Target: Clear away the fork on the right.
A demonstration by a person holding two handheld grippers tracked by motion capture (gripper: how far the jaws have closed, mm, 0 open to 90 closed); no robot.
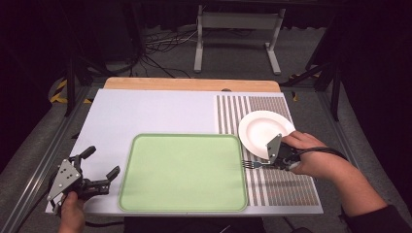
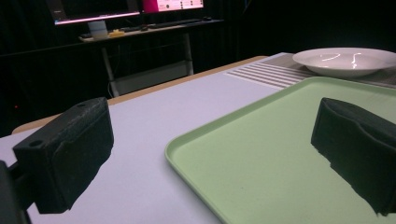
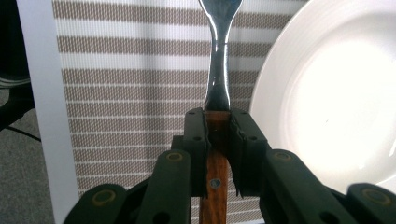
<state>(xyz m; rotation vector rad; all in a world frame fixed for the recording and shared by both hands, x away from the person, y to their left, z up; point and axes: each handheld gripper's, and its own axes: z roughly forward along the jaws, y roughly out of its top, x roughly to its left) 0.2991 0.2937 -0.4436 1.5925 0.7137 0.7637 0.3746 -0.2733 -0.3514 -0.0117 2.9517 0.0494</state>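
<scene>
Nearest the person, the left gripper [image 1: 97,175] rests just left of the green tray [image 1: 183,172], jaws wide apart and holding nothing; it looks parked there, waiting its turn. To the tray's right, the right gripper [image 1: 265,164] has its jaws clamped on the wooden handle of a fork [image 1: 252,164], whose tines point at the tray's right edge over the striped placemat [image 1: 286,187]. Holding it by the handle, level, probably keeps the metal end free to be set down. Farther off, beyond the tray's right corner, sits the white plate [image 1: 265,131].

The right gripper view shows the grip itself: pads [image 3: 195,140] squeezing the brown handle, steel neck running forward. The left gripper view shows the tray's raised rim [image 2: 187,144] and bare floor.
</scene>
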